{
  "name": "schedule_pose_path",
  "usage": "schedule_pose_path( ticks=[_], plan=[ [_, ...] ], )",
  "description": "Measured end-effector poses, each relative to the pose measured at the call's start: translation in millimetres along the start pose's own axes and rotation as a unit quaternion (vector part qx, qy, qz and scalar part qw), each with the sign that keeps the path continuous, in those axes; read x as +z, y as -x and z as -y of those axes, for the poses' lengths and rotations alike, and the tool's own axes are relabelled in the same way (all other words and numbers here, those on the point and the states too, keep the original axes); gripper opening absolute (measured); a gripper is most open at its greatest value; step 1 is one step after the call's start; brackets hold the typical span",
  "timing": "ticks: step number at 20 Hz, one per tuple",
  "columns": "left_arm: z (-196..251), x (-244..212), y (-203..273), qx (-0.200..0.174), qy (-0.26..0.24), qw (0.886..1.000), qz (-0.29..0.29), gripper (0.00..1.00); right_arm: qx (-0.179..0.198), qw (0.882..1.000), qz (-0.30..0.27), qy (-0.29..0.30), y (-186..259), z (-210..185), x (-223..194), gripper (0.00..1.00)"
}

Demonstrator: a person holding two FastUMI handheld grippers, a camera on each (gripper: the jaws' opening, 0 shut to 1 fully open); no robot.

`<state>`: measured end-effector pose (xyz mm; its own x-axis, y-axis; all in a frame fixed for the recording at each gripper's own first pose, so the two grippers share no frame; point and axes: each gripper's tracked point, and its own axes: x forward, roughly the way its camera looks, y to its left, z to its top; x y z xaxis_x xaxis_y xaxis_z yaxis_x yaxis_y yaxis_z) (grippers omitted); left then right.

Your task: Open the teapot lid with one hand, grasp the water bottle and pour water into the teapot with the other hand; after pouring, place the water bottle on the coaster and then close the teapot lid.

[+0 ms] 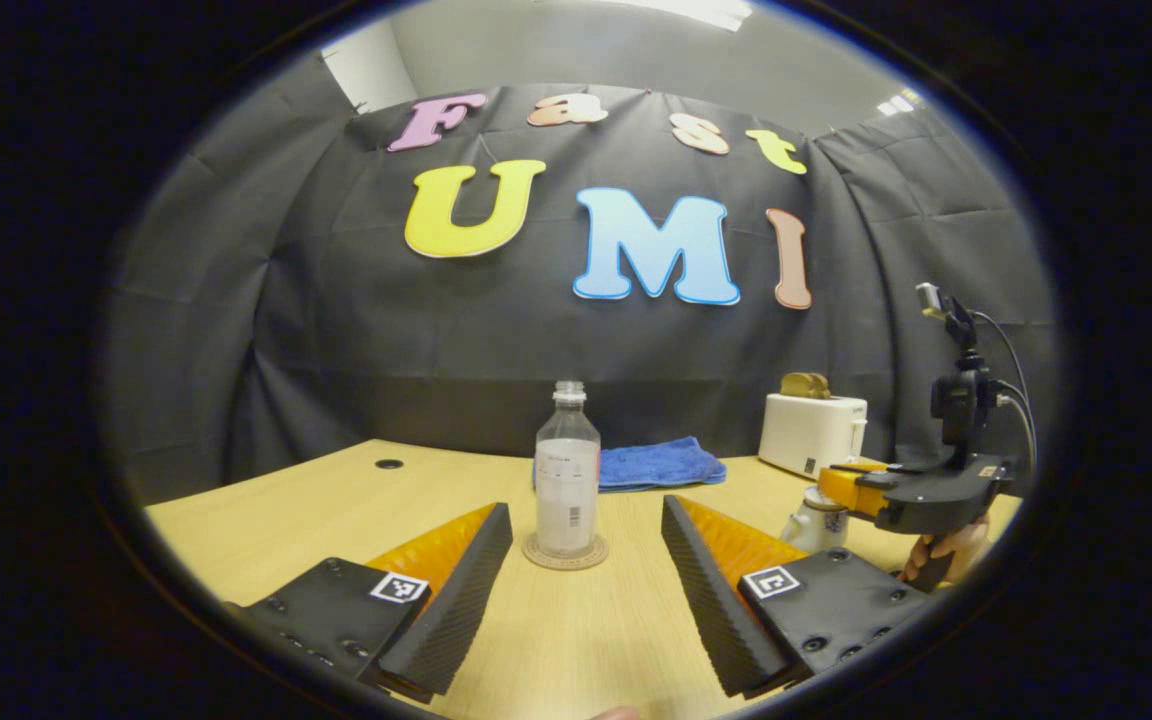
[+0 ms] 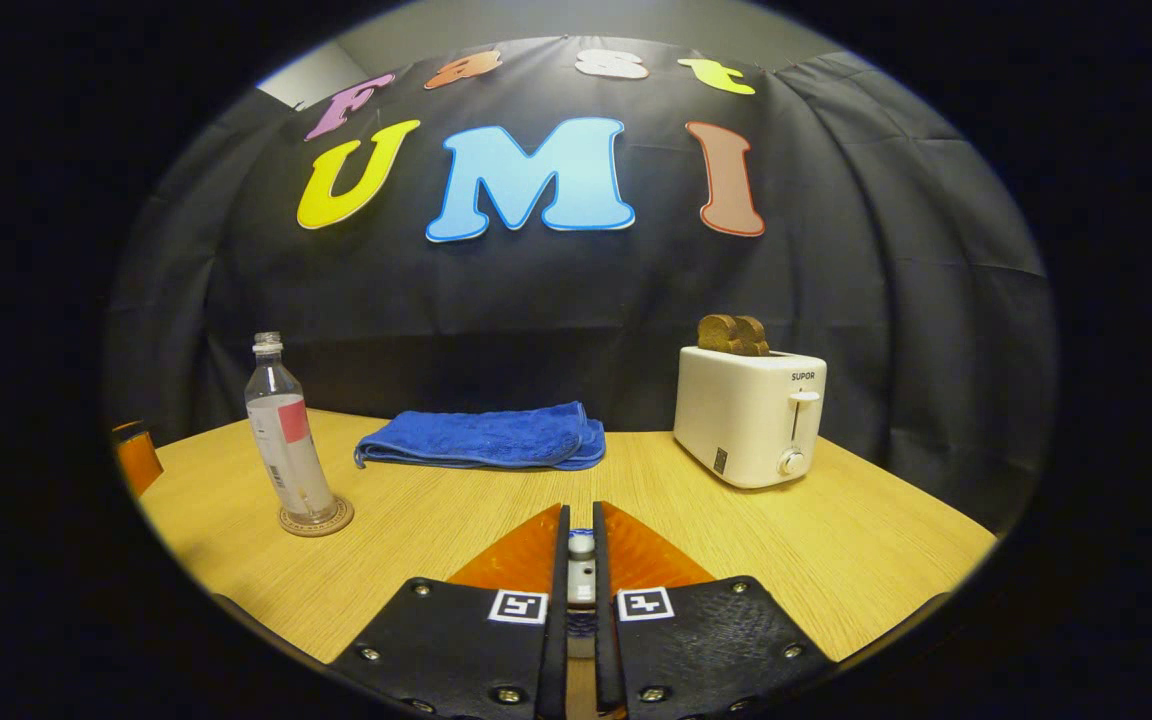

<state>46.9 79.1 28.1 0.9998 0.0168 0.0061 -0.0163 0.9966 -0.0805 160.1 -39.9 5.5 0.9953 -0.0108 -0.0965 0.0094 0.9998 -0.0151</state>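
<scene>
A clear water bottle (image 1: pixel 567 480) with no cap stands upright on a round coaster (image 1: pixel 564 556) mid-table. My left gripper (image 1: pixel 587 508) is open just in front of it, one finger on each side, not touching it. To the right sits the white teapot (image 1: pixel 812 520), and a hand holds my right gripper (image 1: pixel 851 488) at its top. In the right gripper view, the right gripper (image 2: pixel 581 510) is shut on the teapot lid's small knob (image 2: pixel 581 546). Whether the lid rests on the pot or is raised, I cannot tell. The bottle (image 2: pixel 286 440) and coaster (image 2: pixel 317 521) stand far left there.
A folded blue towel (image 2: pixel 481 437) lies at the back of the wooden table (image 2: pixel 836 540). A white toaster (image 2: pixel 748 415) with bread in its slots stands at the back right. The table's left side has a small cable hole (image 1: pixel 389 464).
</scene>
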Motion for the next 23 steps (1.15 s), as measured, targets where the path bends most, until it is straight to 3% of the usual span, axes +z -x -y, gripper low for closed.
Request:
schedule_pose_path(
  ticks=[6,9,10,12,13,19,23],
  plan=[
    [6,0,1,-0.005,-0.011,1.0,-0.004,1.0,-0.002,1.0,-0.015,0.0,-1,-2,-8,0.13],
    [12,1,3,-0.014,-0.01,1.0,-0.006,1.0,0.004,1.0,0.017,0.012,16,-5,18,0.16],
    [14,2,5,-0.016,-0.009,1.0,-0.006,1.0,0.005,1.0,0.026,0.015,25,-6,26,0.21],
    [23,4,10,-0.025,-0.011,1.0,-0.003,1.0,0.014,0.999,0.038,0.007,59,-9,35,0.42],
    [27,5,13,-0.027,-0.014,1.0,-0.002,1.0,0.017,0.999,0.035,0.001,74,-12,32,0.44],
    [64,-10,42,-0.039,-0.016,0.999,-0.004,1.0,-0.001,0.999,0.048,-0.02,147,-14,6,0.43],
    [68,-15,56,-0.024,-0.03,0.999,0.007,1.0,0.007,0.999,0.029,-0.025,149,-23,-14,0.43]
  ],
)
